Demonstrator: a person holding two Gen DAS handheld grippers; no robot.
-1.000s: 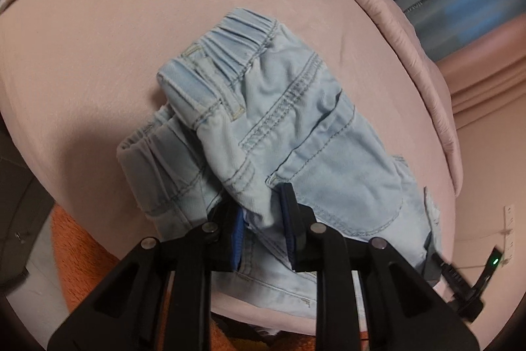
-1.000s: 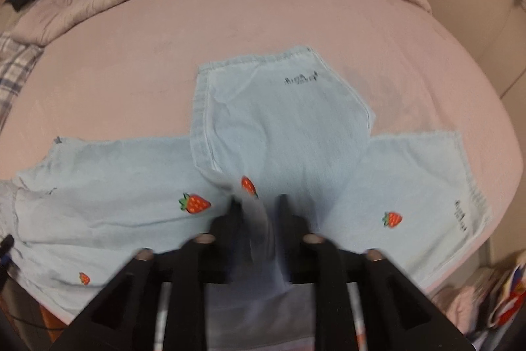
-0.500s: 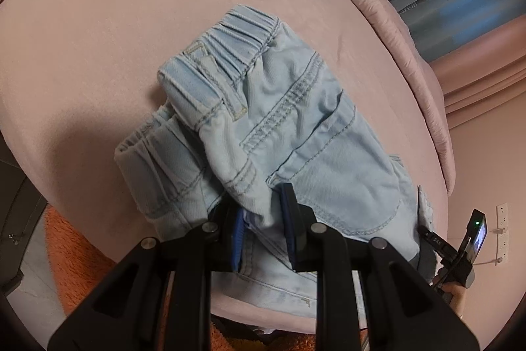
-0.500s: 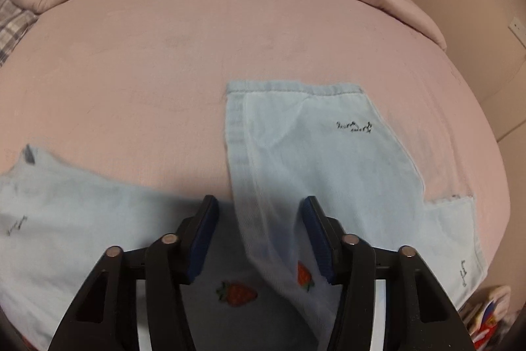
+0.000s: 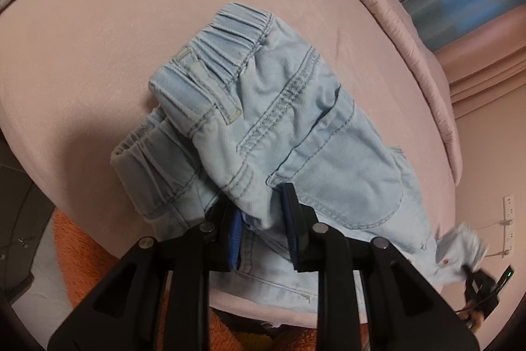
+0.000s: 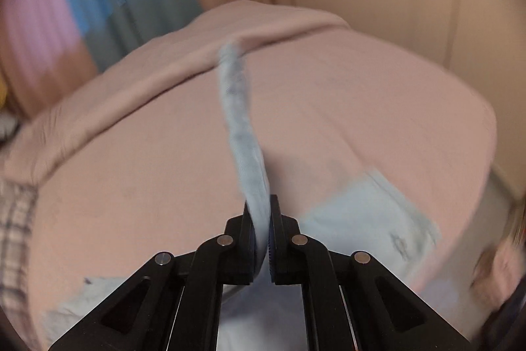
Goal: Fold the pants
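Left gripper (image 5: 263, 219) is clamping a bunched fold of the light-blue denim pants (image 5: 296, 127) just below the back pocket, blue pads (image 5: 235, 234) pressing cloth on both sides. The waistband end is lying doubled over near the bed's (image 5: 98, 22) near edge, elastic band turned toward the middle of the pink cover. An orange rug (image 5: 82, 252) is showing below that edge.

Right gripper (image 6: 262, 239) is pinching a thin strip of a pant leg (image 6: 243, 134), jaws closed on it, the strip rising edge-on from between them; this view is badly blurred. More denim is lying flat toward the bed's right edge. Beyond the strip the cover is lying bare up to the rolled quilt (image 6: 197, 48) along the far edge.
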